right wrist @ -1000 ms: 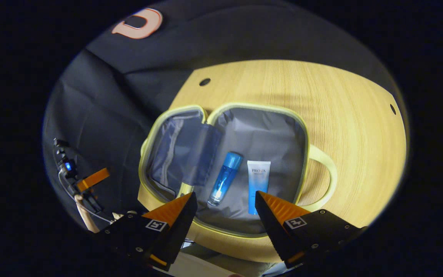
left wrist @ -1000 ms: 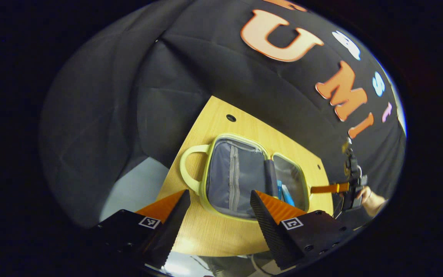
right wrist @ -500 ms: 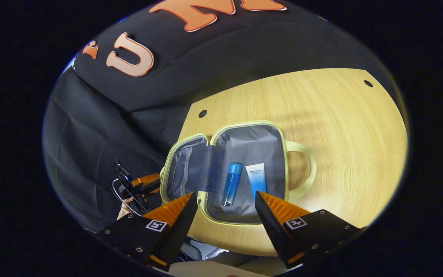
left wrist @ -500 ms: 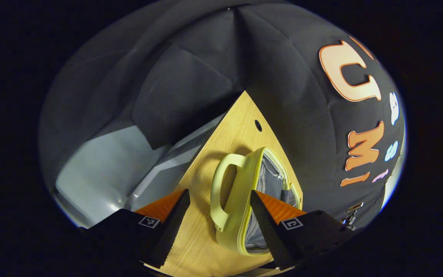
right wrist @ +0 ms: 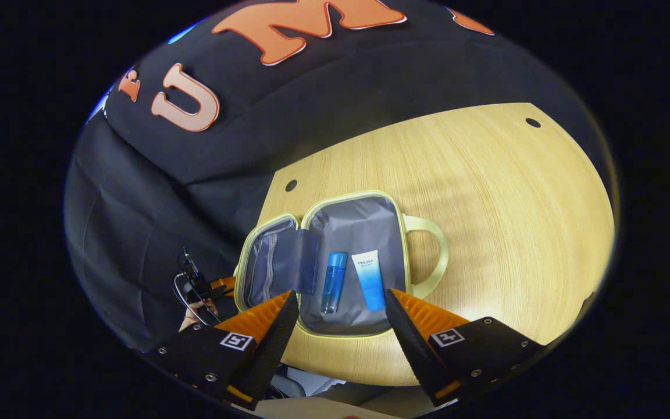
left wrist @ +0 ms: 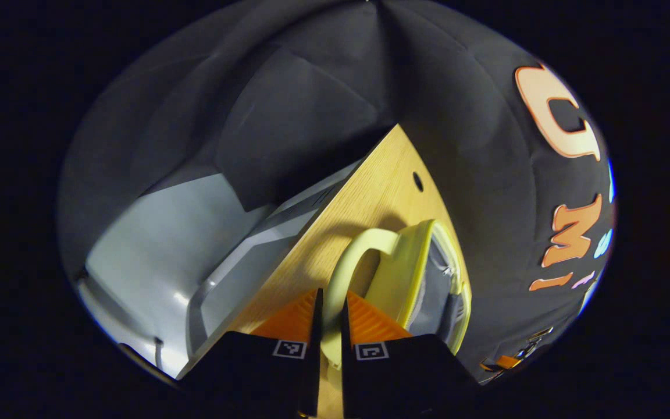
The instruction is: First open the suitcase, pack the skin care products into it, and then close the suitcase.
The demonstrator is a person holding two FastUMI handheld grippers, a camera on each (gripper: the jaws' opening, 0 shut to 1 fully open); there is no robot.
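Left hand-held gripper (left wrist: 329,326): fingers drawn narrow, both pressing on the handle (left wrist: 344,270) of the suitcase's lid (left wrist: 402,279). It also shows in the right gripper view (right wrist: 218,285), small, at the suitcase's left edge, with a hand (right wrist: 195,308) behind it.

Suitcase (right wrist: 341,265): pale yellow-green, grey lining, lying open on the table (right wrist: 486,192) near its left edge and close to the back wall. The lid half sits to the left, the base half to the right with its own handle (right wrist: 431,256) pointing toward the open table.

Blue bottle (right wrist: 333,282): lying in the base half, left of centre.

White-and-blue tube (right wrist: 369,279): lying just beside the bottle, on its right, apart from the rim.

Table: broad bare wood to the right of the suitcase and in front of it; small round holes near the far edge.

Right hand-held gripper (right wrist: 341,317): fingers spread wide, gripping nothing, above the suitcase's near rim.
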